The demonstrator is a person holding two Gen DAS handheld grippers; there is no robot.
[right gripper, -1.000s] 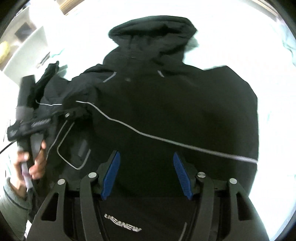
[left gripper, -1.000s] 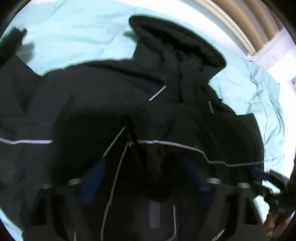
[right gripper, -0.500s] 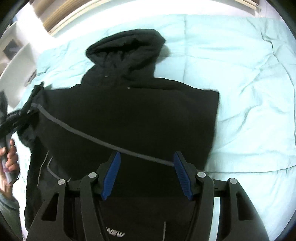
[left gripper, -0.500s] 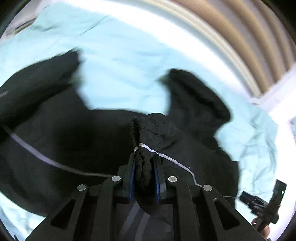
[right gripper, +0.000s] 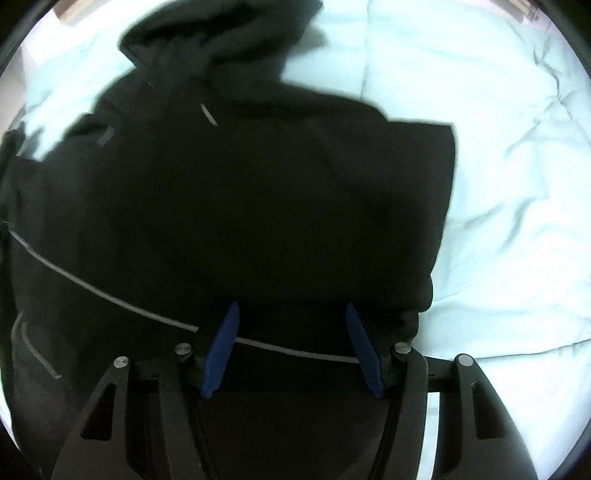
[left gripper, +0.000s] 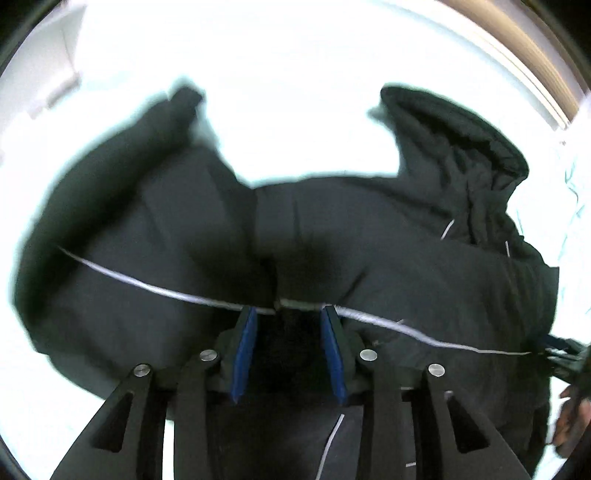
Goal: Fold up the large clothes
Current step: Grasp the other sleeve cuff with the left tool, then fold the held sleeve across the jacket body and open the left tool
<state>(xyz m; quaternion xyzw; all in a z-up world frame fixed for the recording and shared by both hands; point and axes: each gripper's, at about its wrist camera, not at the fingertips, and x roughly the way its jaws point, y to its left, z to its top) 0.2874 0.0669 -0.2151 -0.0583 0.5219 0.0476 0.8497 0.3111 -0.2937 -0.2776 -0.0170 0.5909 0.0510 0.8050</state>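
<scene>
A black hooded jacket (left gripper: 369, 229) with thin grey piping lies spread on a pale blue bed cover (left gripper: 280, 110). Its hood (left gripper: 454, 129) points to the far right and one sleeve (left gripper: 122, 173) lies out to the left. My left gripper (left gripper: 290, 314) is open low over the jacket's middle, with dark fabric between its blue pads (left gripper: 245, 343). In the right wrist view the jacket (right gripper: 240, 192) fills the frame, hood (right gripper: 221, 33) at the top. My right gripper (right gripper: 291, 314) is open just above the jacket's lower part.
The bed cover (right gripper: 498, 184) lies bare and wrinkled to the right of the jacket. A wooden headboard (left gripper: 535, 66) runs along the far right. The other gripper and the person's hand (left gripper: 572, 406) show at the right edge of the left wrist view.
My left gripper was shut on a bunched fold of the jacket half a second ago; now it is open and the sleeve lies out to the left. My right gripper has dropped closer to the jacket.
</scene>
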